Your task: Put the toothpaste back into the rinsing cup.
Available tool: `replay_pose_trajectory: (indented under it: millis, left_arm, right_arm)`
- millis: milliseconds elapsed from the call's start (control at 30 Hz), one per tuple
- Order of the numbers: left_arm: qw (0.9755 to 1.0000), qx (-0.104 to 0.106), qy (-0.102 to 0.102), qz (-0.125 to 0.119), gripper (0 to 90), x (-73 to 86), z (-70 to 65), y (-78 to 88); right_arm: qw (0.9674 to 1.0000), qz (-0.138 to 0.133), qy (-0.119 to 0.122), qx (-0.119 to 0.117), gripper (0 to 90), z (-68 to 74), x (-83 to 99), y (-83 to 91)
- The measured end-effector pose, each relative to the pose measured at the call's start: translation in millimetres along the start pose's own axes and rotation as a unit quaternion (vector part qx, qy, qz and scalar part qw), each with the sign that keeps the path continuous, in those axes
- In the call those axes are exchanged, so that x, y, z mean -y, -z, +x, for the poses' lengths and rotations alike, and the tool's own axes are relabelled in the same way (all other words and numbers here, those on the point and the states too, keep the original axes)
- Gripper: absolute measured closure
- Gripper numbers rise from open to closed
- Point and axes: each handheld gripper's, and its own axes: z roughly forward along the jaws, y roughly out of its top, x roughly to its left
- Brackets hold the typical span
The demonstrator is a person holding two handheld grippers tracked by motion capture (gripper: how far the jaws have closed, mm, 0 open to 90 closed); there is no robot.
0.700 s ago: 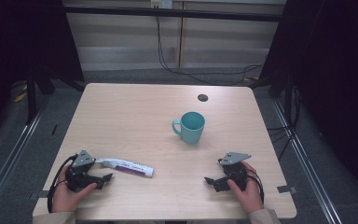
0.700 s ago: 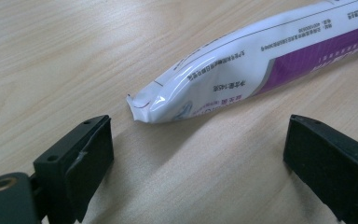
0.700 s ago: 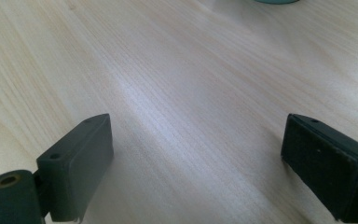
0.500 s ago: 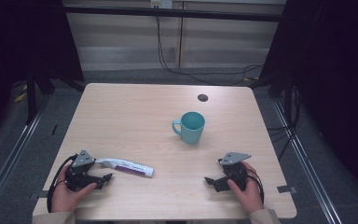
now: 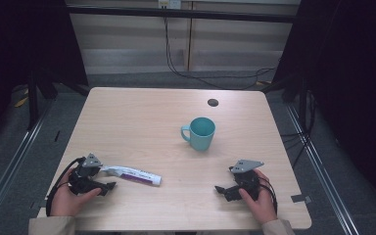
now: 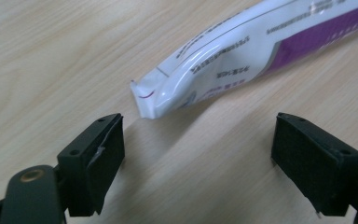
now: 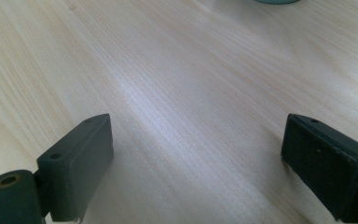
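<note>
High view: left tool [image 5: 108, 186] resting on tabletop [image 5: 142, 122] near front-left corner, jaws apart, crimped end of white-and-purple tube [image 5: 132, 174] just beside them, untouched. Right tool [image 5: 220, 190] near front-right, jaws apart, gripping nothing. Teal mug [image 5: 200, 132] mid-tabletop, well apart from both.

Left tool view: tube [image 6: 242, 56] lying flat, crimped end ahead of the gap, print legible as lines only.

Right tool view: bare wood between jaws, mug base [image 7: 275, 1] at top edge.

Both grippers are black, the left gripper [image 5: 108, 186] and the right gripper [image 5: 219, 190]. Each has a grey three-cornered plate on top and a black cable. The sleeves [image 5: 51, 225] are beige.
</note>
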Motion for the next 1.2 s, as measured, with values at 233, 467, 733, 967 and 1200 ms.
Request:
replay_pose_trajectory:
  millis: [233,467,733,967,1200]
  left_arm:
    - [0.9976,-0.004,-0.046,0.052,18.1,-24.0,0.7,5.9]
    - [0.9937,-0.003,-0.074,0.083,18.6,-43.4,-0.1,5.4]
    - [0.9891,0.012,-0.102,0.106,19.2,-62.2,-0.7,-0.9]
    - [0.9837,0.017,-0.128,0.126,22.6,-75.9,-8.3,-9.8]
    - [0.9817,0.029,-0.138,0.129,23.4,-81.8,-13.1,-17.1]
  right_arm:
    - [1.0,0.0,0.0,0.0,8.5,0.0,0.0,0.0]
    - [1.0,0.0,0.0,0.0,8.4,0.0,0.0,0.0]
    - [1.0,0.0,-0.001,0.0,8.4,0.0,0.0,0.1]
    - [1.0,0.0,0.0,0.0,8.4,0.0,0.0,0.0]
    - [1.0,0.0,0.0,0.0,8.4,0.0,0.0,0.0]
